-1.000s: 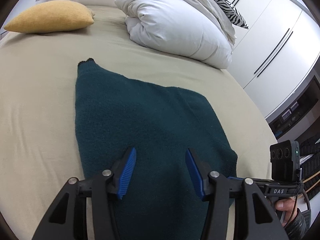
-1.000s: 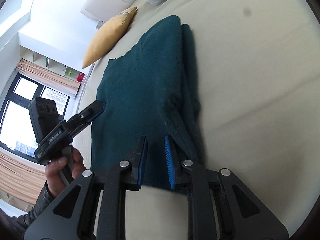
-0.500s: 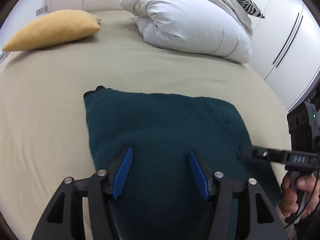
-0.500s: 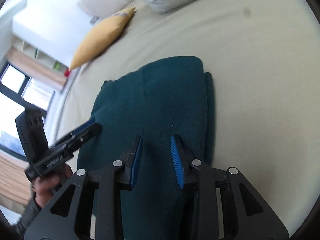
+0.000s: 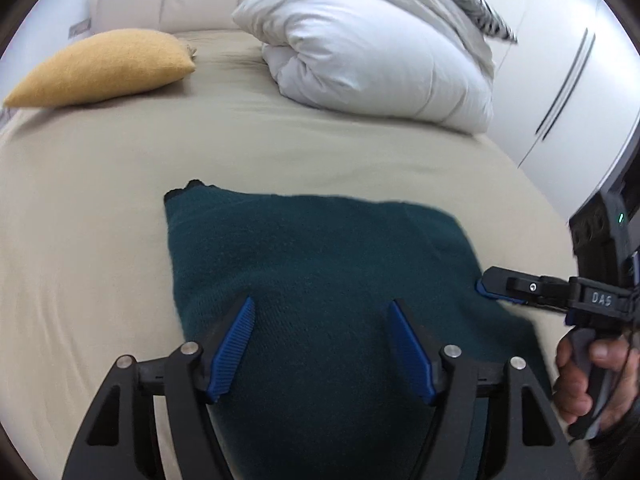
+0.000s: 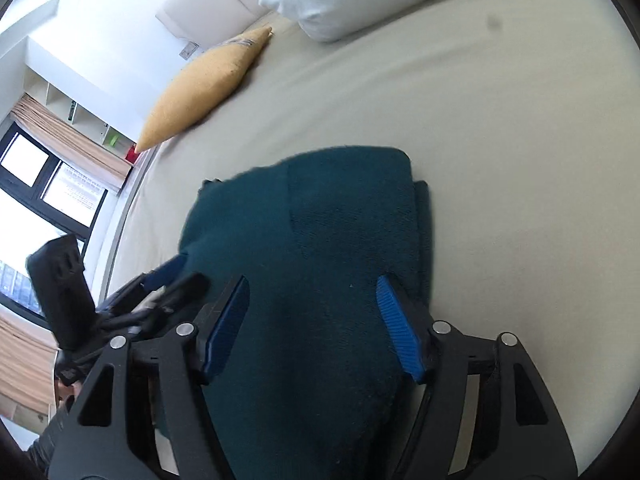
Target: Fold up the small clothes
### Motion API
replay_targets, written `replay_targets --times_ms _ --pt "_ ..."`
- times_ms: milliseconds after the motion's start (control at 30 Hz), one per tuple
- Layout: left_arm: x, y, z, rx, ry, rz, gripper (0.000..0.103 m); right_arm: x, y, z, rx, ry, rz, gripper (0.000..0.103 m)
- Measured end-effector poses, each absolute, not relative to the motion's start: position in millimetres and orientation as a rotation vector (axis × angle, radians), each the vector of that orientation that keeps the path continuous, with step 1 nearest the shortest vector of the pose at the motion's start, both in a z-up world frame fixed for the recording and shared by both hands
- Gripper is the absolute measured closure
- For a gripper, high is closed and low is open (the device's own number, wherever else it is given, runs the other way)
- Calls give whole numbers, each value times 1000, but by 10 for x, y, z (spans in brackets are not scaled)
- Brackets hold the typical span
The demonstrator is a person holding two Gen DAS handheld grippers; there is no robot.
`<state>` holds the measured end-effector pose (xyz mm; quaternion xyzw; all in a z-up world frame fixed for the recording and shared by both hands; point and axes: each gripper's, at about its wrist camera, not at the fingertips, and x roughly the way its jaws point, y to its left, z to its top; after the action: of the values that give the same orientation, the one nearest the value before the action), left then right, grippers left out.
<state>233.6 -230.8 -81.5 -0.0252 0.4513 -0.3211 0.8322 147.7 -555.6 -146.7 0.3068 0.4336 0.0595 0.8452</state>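
The dark green sweater (image 5: pixel 320 264) lies flat on the bed (image 5: pixel 100 184), near its front edge, already folded into a rough rectangle. In the right wrist view a second layer shows along the right side of the sweater (image 6: pixel 320 248), where a doubled edge peeks out from under the top layer.

The step in hand looks like the pause between folds: one fold is laid down and nothing is gripped. The next move probably calls for both grippers to take the near corners and carry them over to the far edge, or else to smooth the top layer; the thick knit will likely bulge at the crease unless pressed.

The left gripper (image 5: pixel 322 344) hovers over the near middle of the sweater with its jaws wide apart and nothing between them. Whether the tips touch the cloth cannot be told. The right gripper (image 6: pixel 314 320) is also spread wide and empty, above the sweater's right part; in the left wrist view its tip (image 5: pixel 494 288) sits at the sweater's right edge.

Further off, a yellow cushion (image 5: pixel 100 66) lies at the bed's head on the left, with a bundled white duvet (image 5: pixel 380 64) beside it and white wardrobe doors (image 5: pixel 568 92) to the right.
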Motion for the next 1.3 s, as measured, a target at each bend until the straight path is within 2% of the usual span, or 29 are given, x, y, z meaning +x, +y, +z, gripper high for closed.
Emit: replay_targets --times_ms 167,200,300,400,533,633,733,767,800,900,1100,1300 --pt "2257 -1871 -564 -222 909 -655 29 1116 -5767 -1101 671 793 76 41" --pt "2258 -1797 -582 -253 925 -645 29 1090 -5819 -1085 676 802 79 36" --pt "2277 -1718 -749 -315 1015 -637 29 1140 -5899 -1172 669 891 48 34" --pt "2267 -1678 -976 -422 1112 -656 29 1190 -5878 -1437 705 1023 43 34" --pt "2235 -1792 -1106 -388 1170 -638 29 1223 -5730 -1577 682 1052 73 34" --pt "2245 -1886 -1131 -360 1190 -629 29 1331 -5529 -1553 607 1101 110 39" --pt "2268 -1987 -1161 -318 1209 -613 37 1427 -5424 -1569 560 1137 85 46" --pt "2257 -1993 -1165 -310 1212 -611 42 1453 -5436 -1584 575 1140 76 58" --pt "2244 -2030 -1139 -276 1206 -612 45 1461 -5445 -1589 590 1145 71 65" --pt "2190 -2100 -1039 -174 1192 -614 55 1423 -5311 -1535 515 1136 39 75" --pt "1955 -1938 -738 -140 1156 -627 59 1189 -4978 -1146 379 1063 -5 80" --pt "1418 -1263 -256 -133 1088 -623 59 687 -4333 -598 307 977 99 80"
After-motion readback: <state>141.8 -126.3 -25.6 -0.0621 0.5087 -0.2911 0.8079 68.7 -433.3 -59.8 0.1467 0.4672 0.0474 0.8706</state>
